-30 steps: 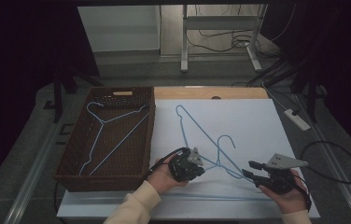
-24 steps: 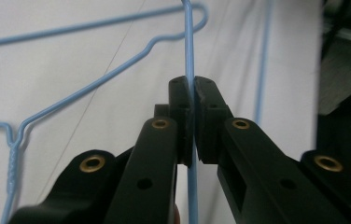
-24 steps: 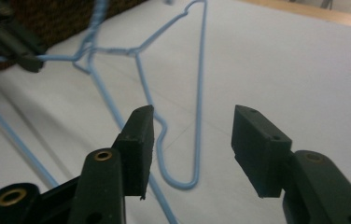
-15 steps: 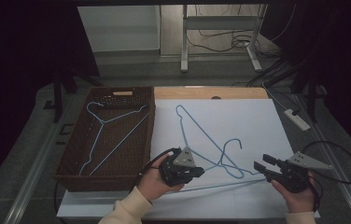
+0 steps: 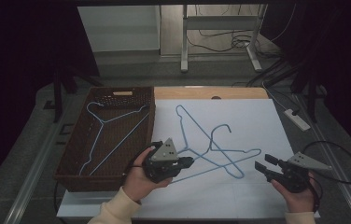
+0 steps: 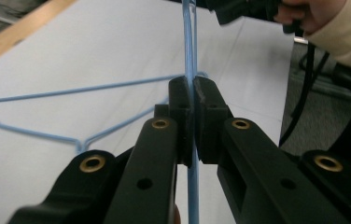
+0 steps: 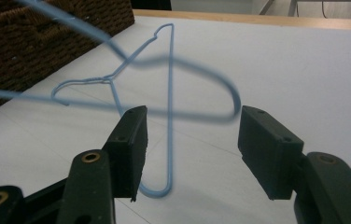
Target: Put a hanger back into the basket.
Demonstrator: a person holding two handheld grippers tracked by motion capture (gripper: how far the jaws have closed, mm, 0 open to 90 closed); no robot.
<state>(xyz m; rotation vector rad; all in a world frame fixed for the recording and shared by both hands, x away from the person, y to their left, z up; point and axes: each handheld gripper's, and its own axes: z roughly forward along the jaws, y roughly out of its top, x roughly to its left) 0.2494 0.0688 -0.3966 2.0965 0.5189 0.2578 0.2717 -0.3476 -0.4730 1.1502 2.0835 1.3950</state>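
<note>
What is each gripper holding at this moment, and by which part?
The left gripper is shut on a blue wire hanger, clamping one straight wire run. The right gripper holds nothing; its jaws have just been opening and stand apart.

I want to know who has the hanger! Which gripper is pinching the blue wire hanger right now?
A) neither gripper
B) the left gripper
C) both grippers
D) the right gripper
B: the left gripper has its jaws shut tight on the wire of the blue hanger, while the right gripper has just been opening, its jaws apart with nothing pressed between them.
</note>
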